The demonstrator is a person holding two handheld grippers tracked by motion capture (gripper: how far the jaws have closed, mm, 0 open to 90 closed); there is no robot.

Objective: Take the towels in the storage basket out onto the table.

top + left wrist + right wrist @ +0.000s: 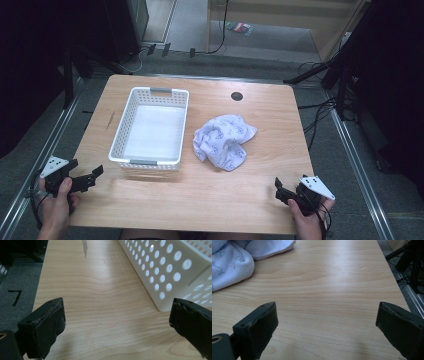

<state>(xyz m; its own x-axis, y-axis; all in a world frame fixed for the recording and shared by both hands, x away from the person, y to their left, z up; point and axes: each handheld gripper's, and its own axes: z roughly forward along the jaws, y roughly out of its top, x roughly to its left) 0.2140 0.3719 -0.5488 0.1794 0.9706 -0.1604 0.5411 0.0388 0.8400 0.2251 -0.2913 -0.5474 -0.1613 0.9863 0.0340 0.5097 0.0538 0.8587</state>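
A crumpled white cloth with a pale blue print (224,140) lies on the wooden table (240,200), right of centre; its edge shows at the top left of the right gripper view (234,262). Left of it stands an empty white perforated basket (131,116), whose near corner (175,272) shows in the left gripper view. My left gripper (95,175) is open at the table's front left corner, a little short of the basket. My right gripper (278,189) is open at the front right, well short of the cloth. Nothing lies between either pair of jaws.
A round black grommet (237,96) sits near the table's far edge. Grey floor, metal rails (355,155) and cables surround the table. A dark scratch (110,120) marks the wood left of the basket.
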